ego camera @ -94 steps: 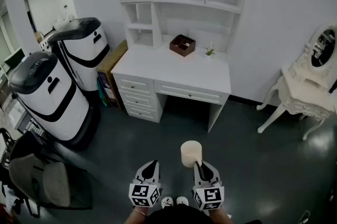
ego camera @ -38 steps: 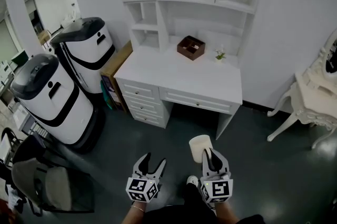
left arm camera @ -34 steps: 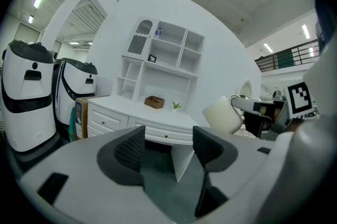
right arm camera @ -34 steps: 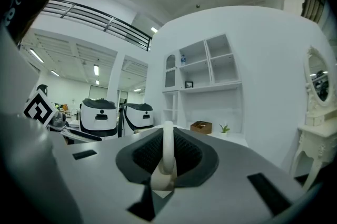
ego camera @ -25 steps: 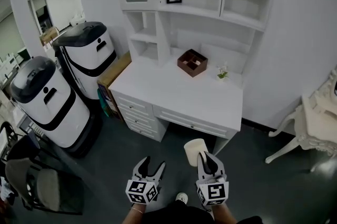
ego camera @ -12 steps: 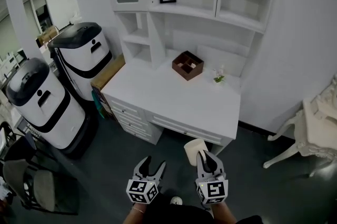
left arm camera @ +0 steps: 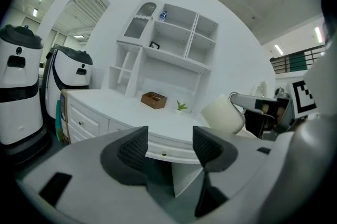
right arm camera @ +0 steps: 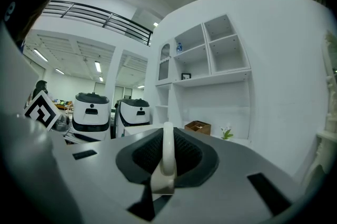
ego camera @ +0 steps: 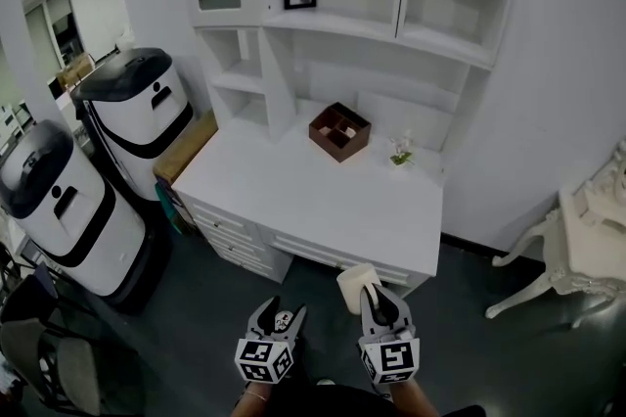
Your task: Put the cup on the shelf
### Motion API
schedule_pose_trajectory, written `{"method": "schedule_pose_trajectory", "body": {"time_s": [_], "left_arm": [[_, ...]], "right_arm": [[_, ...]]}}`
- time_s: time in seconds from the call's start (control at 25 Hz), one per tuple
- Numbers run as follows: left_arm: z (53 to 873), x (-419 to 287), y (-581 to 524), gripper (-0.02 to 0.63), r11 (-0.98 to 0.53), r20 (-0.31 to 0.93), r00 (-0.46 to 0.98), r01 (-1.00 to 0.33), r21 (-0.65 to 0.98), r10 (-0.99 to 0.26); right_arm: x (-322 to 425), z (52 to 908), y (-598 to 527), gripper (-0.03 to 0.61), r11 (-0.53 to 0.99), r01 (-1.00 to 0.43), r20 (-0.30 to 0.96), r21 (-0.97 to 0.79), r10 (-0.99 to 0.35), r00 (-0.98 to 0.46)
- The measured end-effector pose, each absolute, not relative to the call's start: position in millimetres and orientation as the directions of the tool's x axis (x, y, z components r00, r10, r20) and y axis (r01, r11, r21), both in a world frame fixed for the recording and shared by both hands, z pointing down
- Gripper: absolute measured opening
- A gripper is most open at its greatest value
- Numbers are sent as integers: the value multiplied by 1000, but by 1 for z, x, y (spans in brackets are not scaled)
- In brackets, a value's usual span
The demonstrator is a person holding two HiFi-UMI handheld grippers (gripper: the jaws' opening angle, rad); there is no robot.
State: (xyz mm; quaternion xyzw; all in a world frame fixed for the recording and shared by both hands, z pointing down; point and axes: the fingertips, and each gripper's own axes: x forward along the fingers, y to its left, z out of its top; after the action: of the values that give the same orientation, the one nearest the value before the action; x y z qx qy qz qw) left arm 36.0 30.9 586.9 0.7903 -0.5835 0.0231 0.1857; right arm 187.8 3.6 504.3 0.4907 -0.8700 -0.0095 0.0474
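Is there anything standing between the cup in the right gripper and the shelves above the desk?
Nothing visible blocks it. The cup in the right gripper is near the desk's front edge; a brown box and a small plant sit at the back, below the open shelves.

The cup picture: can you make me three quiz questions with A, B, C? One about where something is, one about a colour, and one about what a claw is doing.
1. Where is the brown box? A in a sink; B on the white desk; C on a bed.
2. What colour is the cup? A red; B black; C cream.
3. What is the left claw doing? A open, holding nothing; B gripping the cup; C gripping the brown box.

Answers: 1 B, the box sits at the back of the desk. 2 C, it looks pale cream in the head view. 3 A, its jaws stand apart with nothing between them; the right claw grips the cup's handle.
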Motion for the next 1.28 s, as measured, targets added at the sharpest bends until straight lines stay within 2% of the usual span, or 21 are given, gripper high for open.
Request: {"method": "schedule_pose_trajectory", "body": {"time_s": [0.28,0.64,1.28], "left_arm": [[582,5,-52,264,-288,242,353,-920,264,-904],[561,-68,-165,264,-310,253,364,-923,230,-896],[549,-135,-273,262,-386,249,431,-898,210,-867]], "right_arm": [[159,503,-70,51,487,-870,82,75,-873,-481],[93,491,-163,51,447,-892,76,71,-894,-442],[25,492,-255,52,378,-923,90,76,-924,-371]]}}
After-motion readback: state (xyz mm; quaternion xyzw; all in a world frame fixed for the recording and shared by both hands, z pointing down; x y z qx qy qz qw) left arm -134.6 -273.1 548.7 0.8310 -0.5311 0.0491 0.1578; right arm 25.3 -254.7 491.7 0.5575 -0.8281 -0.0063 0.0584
